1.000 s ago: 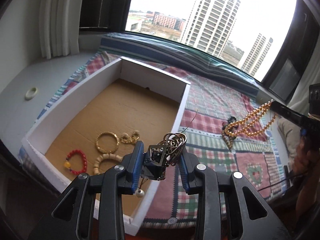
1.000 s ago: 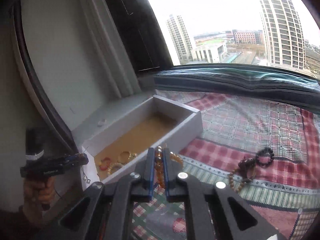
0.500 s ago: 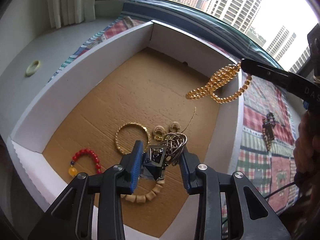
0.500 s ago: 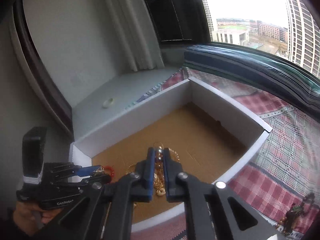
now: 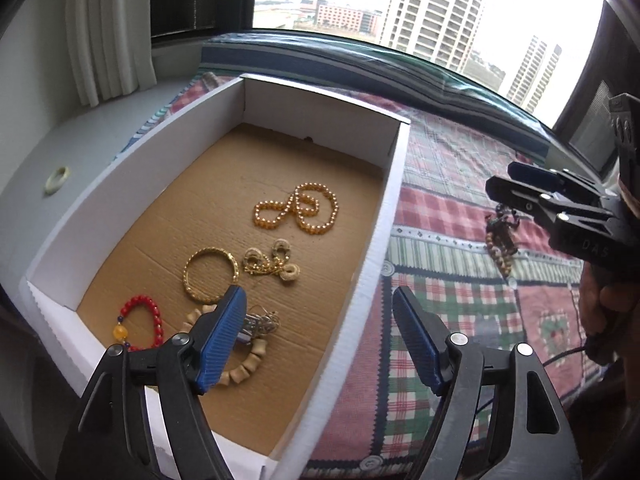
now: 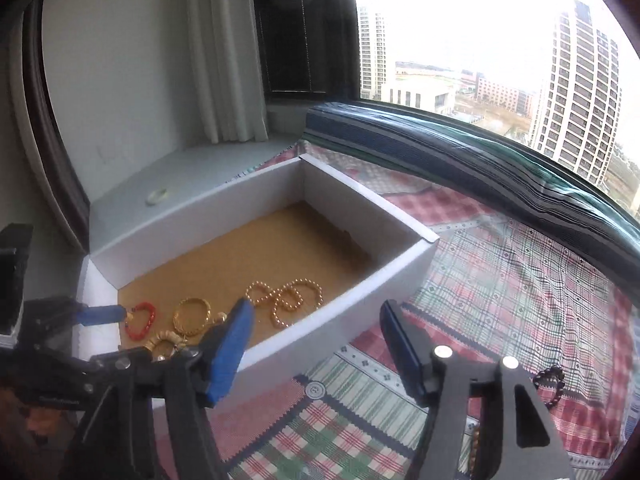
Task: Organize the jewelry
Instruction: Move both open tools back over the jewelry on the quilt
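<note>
Both grippers are standing wide and empty over the box (image 5: 394,184), their jaws having just been opening with nothing left between them. The left gripper (image 5: 320,340) is hanging above the near end of the box, where the silver tangle (image 5: 260,324) it was carrying a second ago is now lying on the cardboard floor against a wooden bead bracelet (image 5: 244,368). The right gripper (image 6: 316,352) is hovering just outside the box wall; its gold bead strand (image 6: 286,300) is now resting in loops mid-box, beyond the gold bangle (image 5: 210,280), earrings (image 5: 272,264) and red bracelet (image 5: 140,320). Two more pieces are thus filed away. Still waiting on the plaid bedspread (image 5: 460,280) is a dark bead bundle (image 5: 500,240), likely the next pickup.
</note>
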Tool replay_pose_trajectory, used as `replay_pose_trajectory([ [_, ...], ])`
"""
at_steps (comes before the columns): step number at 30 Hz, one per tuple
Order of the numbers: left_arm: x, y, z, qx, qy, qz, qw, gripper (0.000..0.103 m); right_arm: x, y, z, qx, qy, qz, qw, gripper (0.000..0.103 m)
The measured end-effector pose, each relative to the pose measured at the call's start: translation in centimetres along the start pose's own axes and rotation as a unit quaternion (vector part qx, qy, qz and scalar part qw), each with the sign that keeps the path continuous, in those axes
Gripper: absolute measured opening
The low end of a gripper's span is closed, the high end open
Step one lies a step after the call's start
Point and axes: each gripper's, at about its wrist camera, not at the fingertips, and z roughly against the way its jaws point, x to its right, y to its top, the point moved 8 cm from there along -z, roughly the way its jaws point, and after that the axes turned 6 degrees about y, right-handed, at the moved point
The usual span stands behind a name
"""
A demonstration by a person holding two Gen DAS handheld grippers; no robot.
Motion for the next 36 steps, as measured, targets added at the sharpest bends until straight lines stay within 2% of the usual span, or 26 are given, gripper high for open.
replay_pose_trajectory([
  [5, 7.5, -3.1, 0.5, -0.002, -0.058, -0.052, 0.9970, 0.086, 5.0, -8.9, 3.2, -0.017, -0.060, -0.016, 0.998, 0.068],
  [10, 14.5, -6.9, -3.2, -0.031, -0.098, -0.090, 0.9906, 0.087, 11.1, -19.6, 6.0, -0.036, -0.134, -0.078, 0.987, 0.068],
  [13, 17.9, -8.1, -6.0, -0.026, -0.089, -0.116, 0.9889, 0.087, 14.6, -24.7, 7.6, -0.047, -0.180, -0.114, 0.976, 0.068],
  [16, 20.1, -8.5, -8.5, -0.021, -0.081, -0.134, 0.9875, 0.087, 17.6, -28.0, 9.1, -0.043, -0.205, -0.155, 0.965, 0.068],
  [20, 21.2, -8.0, -11.2, -0.007, -0.069, -0.128, 0.9893, 0.087, 20.6, -30.3, 9.5, -0.049, -0.221, -0.189, 0.955, 0.068],
  [22, 21.3, -8.0, -12.3, -0.005, -0.058, -0.127, 0.9902, 0.087, 21.3, -30.7, 9.3, -0.044, -0.220, -0.198, 0.954, 0.068],
  [24, 21.1, -8.3, -13.1, -0.007, -0.046, -0.127, 0.9909, 0.087, 21.4, -30.8, 9.4, -0.035, -0.218, -0.200, 0.955, 0.070],
  [25, 21.3, -8.5, -13.1, 0.001, -0.042, -0.131, 0.9905, 0.089, 21.3, -30.7, 9.3, -0.034, -0.218, -0.200, 0.955, 0.070],
  [31, 21.9, -8.8, -13.8, -0.010, -0.032, -0.152, 0.9878, 0.102, 21.3, -30.9, 9.1, -0.033, -0.218, -0.203, 0.954, 0.074],
  [36, 21.9, -8.9, -13.8, -0.009, -0.031, -0.153, 0.9877, 0.102, 21.1, -31.2, 9.4, -0.024, -0.223, -0.208, 0.952, 0.074],
])
